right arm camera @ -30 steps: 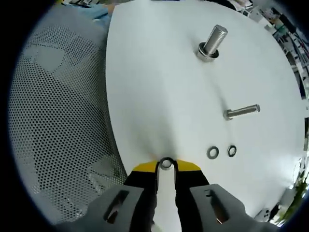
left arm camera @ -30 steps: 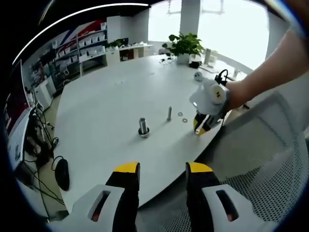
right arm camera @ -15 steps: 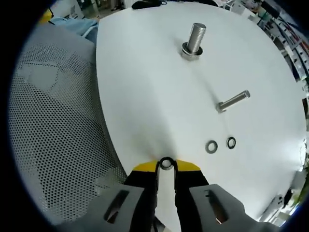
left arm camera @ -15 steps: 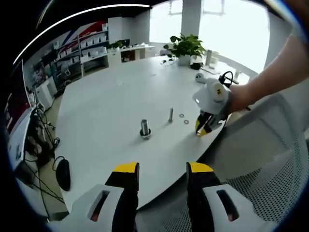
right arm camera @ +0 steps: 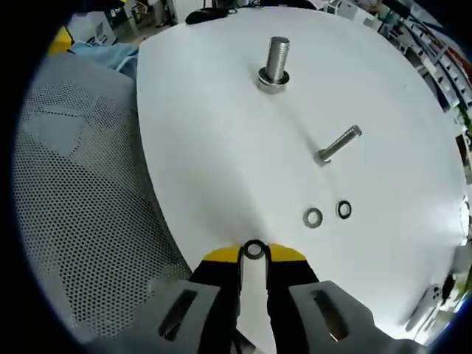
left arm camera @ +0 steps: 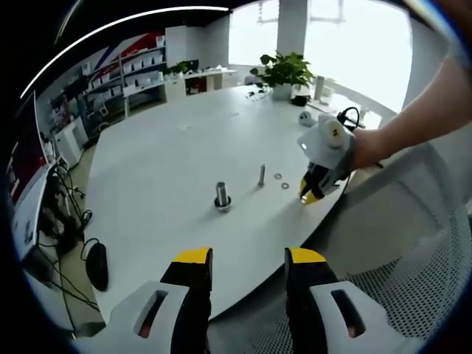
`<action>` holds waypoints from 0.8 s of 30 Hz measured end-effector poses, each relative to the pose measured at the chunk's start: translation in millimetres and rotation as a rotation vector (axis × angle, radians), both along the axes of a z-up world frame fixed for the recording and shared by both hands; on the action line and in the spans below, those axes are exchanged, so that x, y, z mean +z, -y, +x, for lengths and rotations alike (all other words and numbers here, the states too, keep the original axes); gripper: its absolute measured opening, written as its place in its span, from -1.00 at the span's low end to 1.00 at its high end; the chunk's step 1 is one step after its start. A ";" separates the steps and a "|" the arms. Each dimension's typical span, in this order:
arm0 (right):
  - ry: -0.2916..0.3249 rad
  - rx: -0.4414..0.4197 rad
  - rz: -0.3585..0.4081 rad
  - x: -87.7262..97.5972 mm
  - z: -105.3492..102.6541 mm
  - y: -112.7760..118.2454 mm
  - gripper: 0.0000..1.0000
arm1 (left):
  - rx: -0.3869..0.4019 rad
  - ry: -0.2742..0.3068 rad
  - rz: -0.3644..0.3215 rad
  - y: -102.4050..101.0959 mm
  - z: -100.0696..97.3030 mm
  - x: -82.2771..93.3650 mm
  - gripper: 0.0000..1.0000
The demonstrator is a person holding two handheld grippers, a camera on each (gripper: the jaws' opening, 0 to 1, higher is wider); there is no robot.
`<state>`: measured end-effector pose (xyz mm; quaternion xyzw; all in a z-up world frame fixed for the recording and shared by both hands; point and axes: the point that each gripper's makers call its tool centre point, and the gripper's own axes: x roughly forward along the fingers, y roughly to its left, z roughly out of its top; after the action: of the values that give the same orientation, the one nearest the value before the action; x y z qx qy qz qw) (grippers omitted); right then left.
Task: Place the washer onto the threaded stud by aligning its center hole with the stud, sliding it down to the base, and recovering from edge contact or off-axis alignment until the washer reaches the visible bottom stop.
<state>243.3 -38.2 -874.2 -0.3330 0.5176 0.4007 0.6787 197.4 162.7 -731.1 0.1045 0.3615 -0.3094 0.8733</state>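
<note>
Right gripper view shows the right claw clamped on a washer above the table edge, left claw apart, so keep it level and centre its hole over the upright stud.

The left gripper view looked from well back across the round white worktop; the right gripper view hung close above the worktop's edge, both sharing it.
</note>
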 end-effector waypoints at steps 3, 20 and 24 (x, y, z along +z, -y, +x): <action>0.012 -0.003 0.015 4.4 3.0 -3.9 -0.74 | 0.001 0.004 -0.004 0.1 0.5 0.8 -0.25; 0.083 -0.026 0.077 32.5 26.7 -9.9 -0.74 | 0.003 0.010 -0.006 0.3 1.0 1.9 -0.24; 0.100 -0.028 0.089 40.7 33.1 -10.6 -0.74 | 0.005 0.010 -0.008 0.0 1.1 2.0 -0.23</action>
<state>276.4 -27.5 -833.5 -0.3148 0.4694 0.3967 0.7234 198.4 162.7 -729.2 0.1017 0.3561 -0.3080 0.8764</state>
